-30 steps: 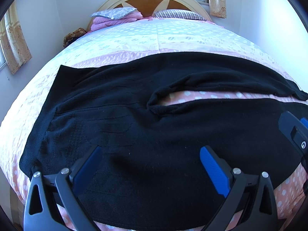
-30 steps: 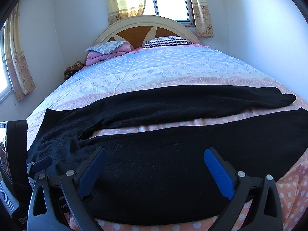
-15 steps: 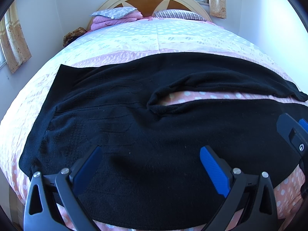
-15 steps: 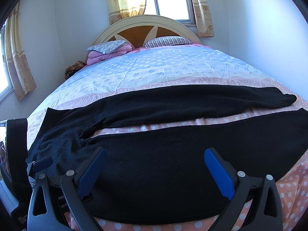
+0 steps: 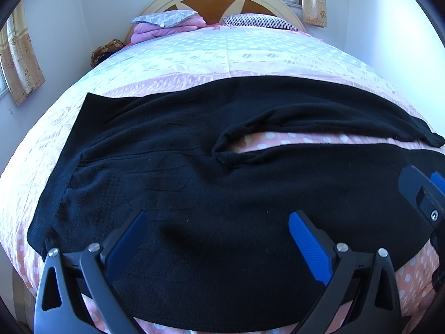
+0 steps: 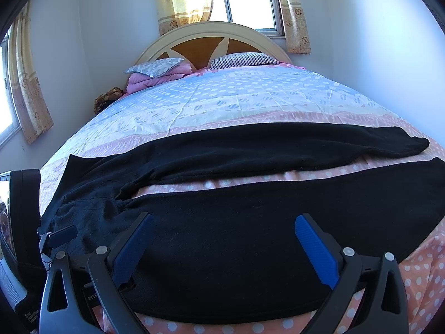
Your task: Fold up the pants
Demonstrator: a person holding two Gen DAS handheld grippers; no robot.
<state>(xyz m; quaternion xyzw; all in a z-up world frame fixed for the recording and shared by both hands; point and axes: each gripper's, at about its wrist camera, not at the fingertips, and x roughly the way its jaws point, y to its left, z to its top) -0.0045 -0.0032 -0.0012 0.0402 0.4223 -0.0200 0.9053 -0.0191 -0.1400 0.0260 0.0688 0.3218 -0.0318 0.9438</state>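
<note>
Black pants (image 5: 194, 172) lie unfolded along the bed's (image 5: 250, 53) near edge; left gripper (image 5: 217, 222) and right gripper (image 6: 222, 225) hover spread, barely shifted since a second ago; folding not begun.

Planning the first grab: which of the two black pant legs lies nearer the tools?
The near black pant leg, directly under both open tools; the far black pant leg lies beyond a strip of pink dotted bedsheet.

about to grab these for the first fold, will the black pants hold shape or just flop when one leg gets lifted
The black pants will probably flop: the knit-looking fabric lies limp, with soft ripples near the crotch, so a lifted leg should sag and trail. It likely grips rather than slides, as its surface looks fuzzy against the bedspread. Both the left gripper and right gripper are open above it.
</note>
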